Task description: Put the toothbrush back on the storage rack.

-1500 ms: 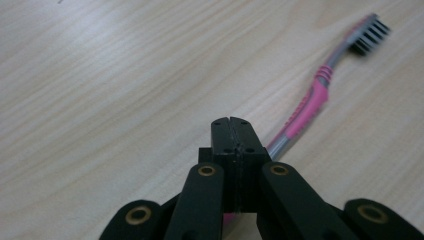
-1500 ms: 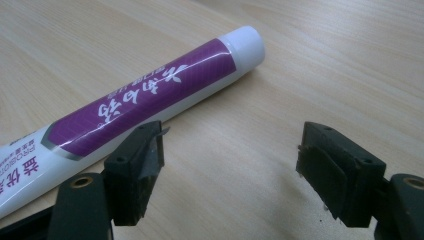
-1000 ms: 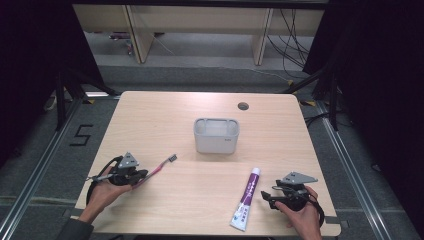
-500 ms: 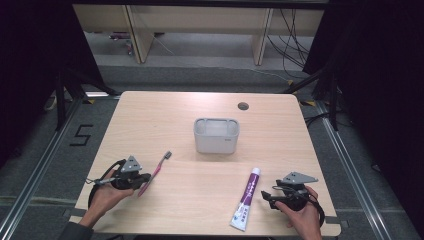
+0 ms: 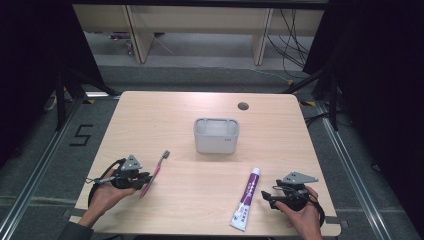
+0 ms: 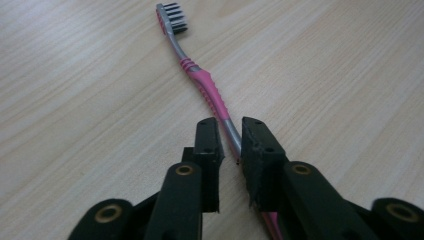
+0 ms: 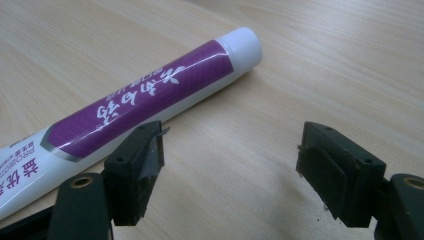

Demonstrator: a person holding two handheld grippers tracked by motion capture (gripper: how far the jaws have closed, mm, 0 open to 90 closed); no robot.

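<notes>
Your left claw (image 6: 231,142) has just been opening, releasing the toothbrush (image 6: 207,89) onto the counter (image 5: 200,190); right claw (image 7: 230,165) gapes beside the toothpaste (image 7: 150,97). Next: withdraw cleanly.

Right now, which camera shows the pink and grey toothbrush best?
The left gripper view: the pink and grey toothbrush lies on the table from dark bristles to handle, its handle between the left gripper jaws, which have just been opening. The high view shows it small. The right gripper view faces the toothpaste tube.
</notes>
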